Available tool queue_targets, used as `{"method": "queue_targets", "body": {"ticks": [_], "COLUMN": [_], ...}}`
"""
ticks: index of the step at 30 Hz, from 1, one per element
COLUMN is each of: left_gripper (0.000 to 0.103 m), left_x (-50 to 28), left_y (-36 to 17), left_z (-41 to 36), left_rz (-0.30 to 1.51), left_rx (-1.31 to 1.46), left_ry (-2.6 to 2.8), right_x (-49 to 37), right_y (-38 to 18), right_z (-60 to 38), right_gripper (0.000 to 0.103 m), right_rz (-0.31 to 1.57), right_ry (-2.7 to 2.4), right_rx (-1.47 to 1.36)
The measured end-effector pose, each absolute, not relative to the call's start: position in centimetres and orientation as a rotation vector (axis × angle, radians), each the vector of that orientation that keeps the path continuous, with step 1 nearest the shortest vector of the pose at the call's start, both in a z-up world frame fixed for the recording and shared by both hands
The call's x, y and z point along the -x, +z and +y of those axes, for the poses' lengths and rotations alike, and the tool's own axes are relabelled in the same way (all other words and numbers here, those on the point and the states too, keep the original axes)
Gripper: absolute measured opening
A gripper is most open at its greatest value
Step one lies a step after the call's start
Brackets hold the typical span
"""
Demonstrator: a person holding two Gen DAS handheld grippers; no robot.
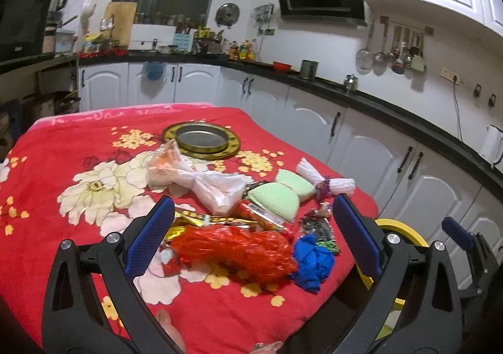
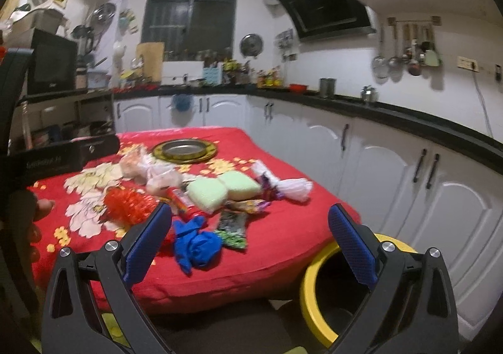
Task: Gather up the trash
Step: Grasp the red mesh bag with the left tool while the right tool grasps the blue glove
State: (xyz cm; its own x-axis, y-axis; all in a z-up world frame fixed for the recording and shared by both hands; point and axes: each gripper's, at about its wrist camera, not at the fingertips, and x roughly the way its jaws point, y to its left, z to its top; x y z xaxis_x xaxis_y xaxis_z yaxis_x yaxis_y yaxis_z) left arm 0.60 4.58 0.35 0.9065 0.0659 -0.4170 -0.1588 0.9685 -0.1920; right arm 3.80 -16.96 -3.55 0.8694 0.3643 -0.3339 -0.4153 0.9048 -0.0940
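Note:
Trash lies heaped on a table under a red flowered cloth [image 1: 47, 149]: an orange-red net bag [image 1: 239, 247], a crumpled blue glove [image 1: 311, 263], white plastic bags [image 1: 195, 178], two pale green sponges [image 1: 276, 197], snack wrappers [image 1: 317, 228] and a white paper twist [image 1: 323, 178]. My left gripper [image 1: 251, 231] stands open just above the net bag. My right gripper [image 2: 250, 244] is open too, hovering over the table's near right corner beside the blue glove [image 2: 195, 244]. A yellow bin [image 2: 317, 294] stands on the floor by that corner.
A round metal dish on a gold plate [image 1: 201, 140] sits at the table's far side. White cabinets under a black counter [image 1: 361, 99] curve around the right and back. In the right wrist view, the left gripper's body [image 2: 56, 159] and a hand show at left.

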Motion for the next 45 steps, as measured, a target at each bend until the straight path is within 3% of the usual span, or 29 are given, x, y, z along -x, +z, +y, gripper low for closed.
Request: {"method": "queue_targets", "body": {"ticks": [13, 17, 21, 26, 29, 32, 34, 40, 45], "left_gripper": [0.092, 0.092, 0.092, 0.09, 0.078, 0.07, 0.06, 0.027, 0.012], "left_x": [-3.1, -4.0, -4.9, -5.4, -5.8, -5.9, -5.7, -5.8, -5.6], "left_y": [-3.0, -4.6, -5.8, -7.0, -7.9, -8.1, -7.8, -7.8, -7.5], "left_z": [10.6, 11.7, 12.3, 12.8, 13.0, 13.0, 13.0, 12.8, 12.3], "left_rz": [0.61, 0.686, 0.741, 0.79, 0.833, 0.845, 0.833, 0.849, 0.857], "left_rx": [0.387, 0.45, 0.509, 0.577, 0.621, 0.637, 0.629, 0.633, 0.618], "left_ry": [0.202, 0.168, 0.139, 0.114, 0.094, 0.089, 0.087, 0.049, 0.025], "right_x": [-7.3, -8.9, -9.9, -11.4, -11.7, -11.4, -11.1, -10.8, -10.5], "right_y": [-6.3, -7.8, -9.5, -11.5, -12.2, -12.4, -12.4, -12.3, -12.0], "right_z": [-12.5, -11.4, -10.3, -9.5, -9.4, -9.3, -9.2, -9.2, -9.3], "right_gripper": [0.096, 0.082, 0.074, 0.055, 0.041, 0.034, 0.029, 0.023, 0.02], "right_rz": [0.432, 0.507, 0.594, 0.714, 0.749, 0.747, 0.738, 0.715, 0.704], "right_ry": [0.55, 0.575, 0.61, 0.63, 0.639, 0.653, 0.66, 0.664, 0.673], "right_rx": [0.263, 0.283, 0.311, 0.326, 0.333, 0.338, 0.343, 0.344, 0.343]}}
